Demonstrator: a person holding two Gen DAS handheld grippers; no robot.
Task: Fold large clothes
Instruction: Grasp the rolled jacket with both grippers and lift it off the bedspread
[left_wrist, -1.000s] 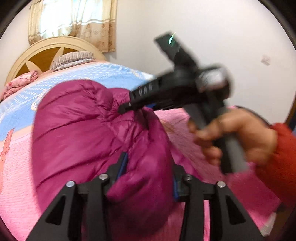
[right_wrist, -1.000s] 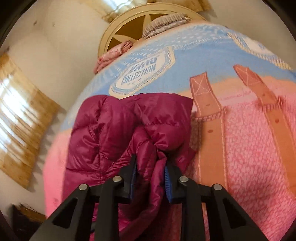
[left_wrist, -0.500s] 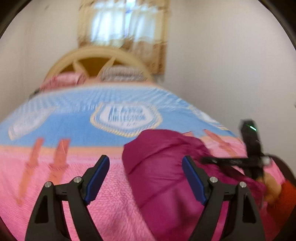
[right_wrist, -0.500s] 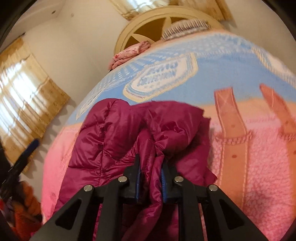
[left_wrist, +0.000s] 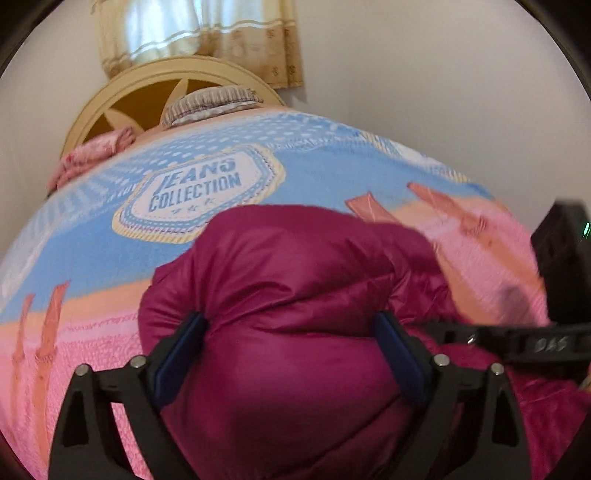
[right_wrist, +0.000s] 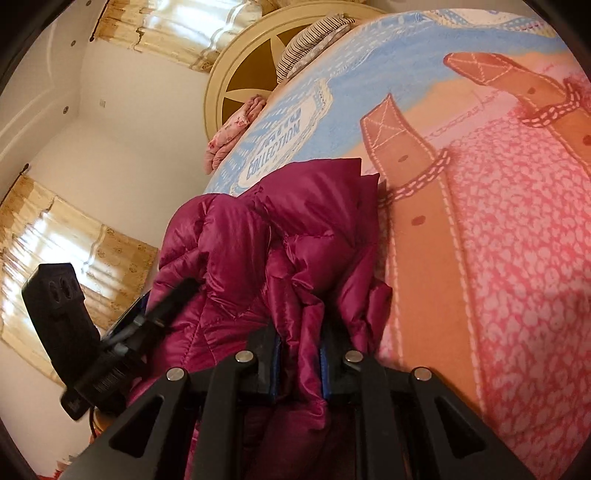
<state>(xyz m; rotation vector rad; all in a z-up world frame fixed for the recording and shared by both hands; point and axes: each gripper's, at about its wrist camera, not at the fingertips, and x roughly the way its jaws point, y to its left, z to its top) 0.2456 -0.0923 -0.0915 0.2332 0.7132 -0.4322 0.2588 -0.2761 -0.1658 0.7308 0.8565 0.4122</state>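
Magenta, shiny quilted nylon: the puffer jacket (left_wrist: 295, 295) lies bunched in a rounded heap on the bed (left_wrist: 74, 350), its padded panels creased and folded over one another. The left gripper (left_wrist: 290, 354) has its fingers (left_wrist: 177, 350) spread wide, and they have just been opening; a bulging fold of the jacket sits between them, though whether the blue pads press on it cannot be told. The right gripper (right_wrist: 298, 365) has its fingers (right_wrist: 273, 365) nearly together, clamped on a narrow gathered ridge of the jacket's fabric, and they have just been closing further. Seen from the left fingers, the right gripper reaches in from the right side, just beside the heap. Beyond both sets of fingers spreads a bedspread (right_wrist: 517, 258) printed pink and blue with brown straps and a "JEANS COLLECTION" badge (left_wrist: 199, 192). Farther off stand a round cream headboard (left_wrist: 122, 96), a striped pillow (left_wrist: 210, 103) and a folded pink cloth (left_wrist: 96, 151), with curtains (left_wrist: 199, 33) on the wall behind.
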